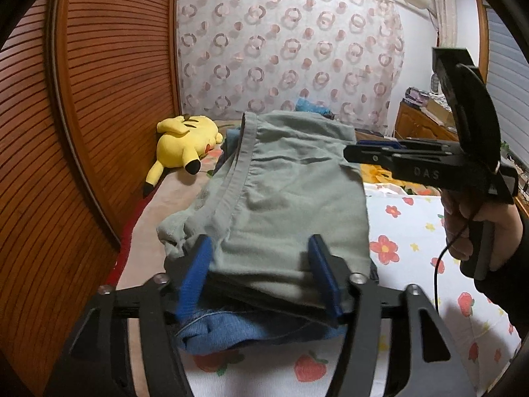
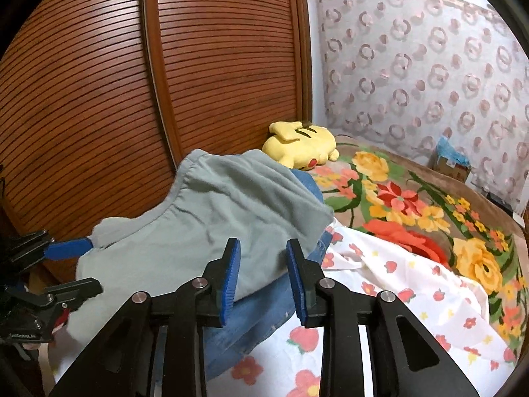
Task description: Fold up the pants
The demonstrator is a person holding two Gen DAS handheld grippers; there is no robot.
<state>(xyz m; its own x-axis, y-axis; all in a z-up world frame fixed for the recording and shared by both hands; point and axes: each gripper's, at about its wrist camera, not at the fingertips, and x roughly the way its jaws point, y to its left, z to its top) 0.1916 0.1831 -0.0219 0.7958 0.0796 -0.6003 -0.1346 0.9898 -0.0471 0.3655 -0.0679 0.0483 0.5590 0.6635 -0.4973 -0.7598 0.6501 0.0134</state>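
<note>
**Folded green pants sit on the denim pile, both grippers at their near edge**

The grey-green pants lie folded on top of a stack of blue jeans on the bed, over a white strawberry-print sheet. Their long axis runs away from the left gripper, waistband edge along the left side, towards the yellow plush toy by the slatted wooden wardrobe door.

The left gripper's blue pads stand fairly wide apart and straddle the near end of the bundle; the cloth lies between them, but the pads do not look pressed into it, so I judge it released rather than gripped. The right gripper is only partly open, with a clear gap between its pads, and nothing is pinched; it hovers just over the pants' right-hand corner.

The left hand is the nearer one, square on to the short end. Any further fold or tidy would run along that long axis, away from the left gripper, while the right gripper comes at the bundle from the side
</note>
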